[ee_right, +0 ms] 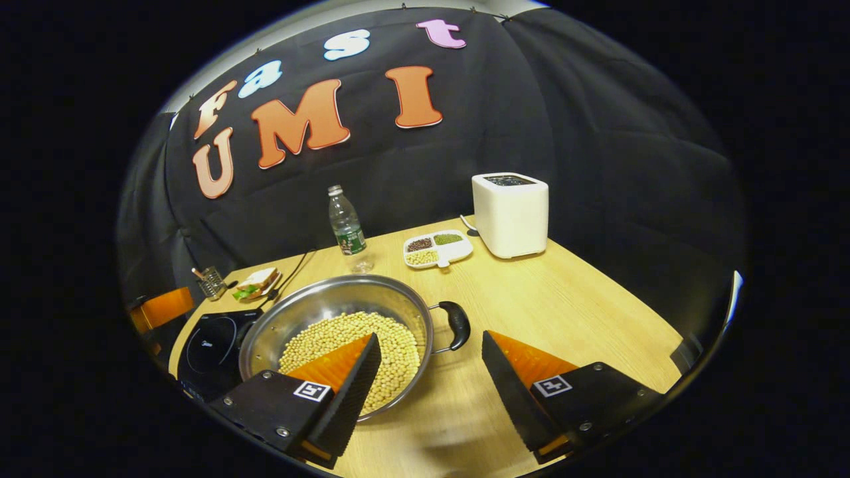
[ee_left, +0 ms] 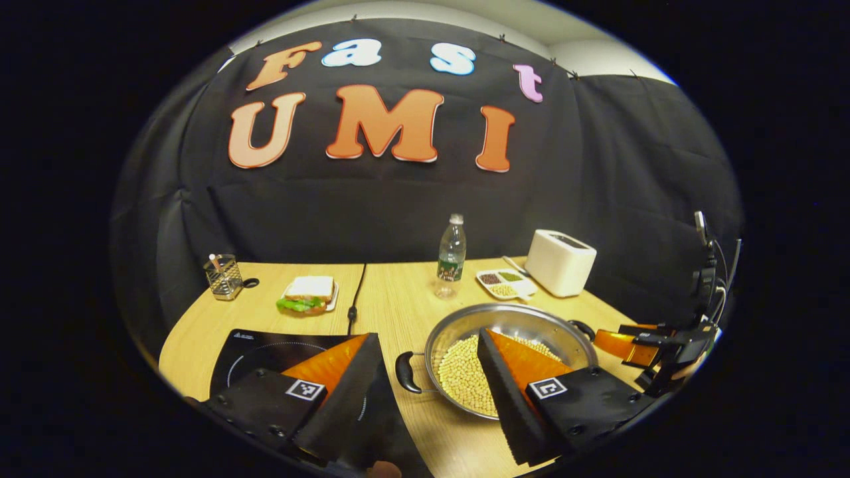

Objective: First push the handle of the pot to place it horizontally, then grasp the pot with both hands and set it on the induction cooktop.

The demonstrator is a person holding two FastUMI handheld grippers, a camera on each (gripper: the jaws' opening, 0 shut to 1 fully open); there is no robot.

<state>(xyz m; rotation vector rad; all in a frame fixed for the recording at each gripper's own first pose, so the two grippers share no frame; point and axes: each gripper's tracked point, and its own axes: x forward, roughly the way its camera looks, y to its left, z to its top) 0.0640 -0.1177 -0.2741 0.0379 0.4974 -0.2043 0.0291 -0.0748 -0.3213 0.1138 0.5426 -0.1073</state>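
Observation:
A steel pot (ee_left: 524, 318) holding soybeans (ee_left: 461, 375) stands on the wooden table, to the right of the black induction cooktop (ee_left: 265, 355). My left gripper (ee_left: 427, 333) is open above the table, its fingers straddling the pot's black left handle (ee_left: 406, 372) without touching it. In the right gripper view the pot (ee_right: 319, 302) sits left of centre with its right handle (ee_right: 458, 324) between the fingers of my open right gripper (ee_right: 431, 335). The right gripper (ee_left: 647, 348) also shows past the pot's far handle (ee_left: 583, 328). The cooktop (ee_right: 212, 345) lies beyond the pot.
Behind the pot stand a water bottle (ee_left: 451, 255), a white toaster (ee_left: 560, 262) and a divided dish of beans (ee_left: 505, 282). A sandwich plate (ee_left: 309, 294) and a mesh holder (ee_left: 224, 275) sit at the back left. A black cable (ee_left: 355, 292) runs across the table.

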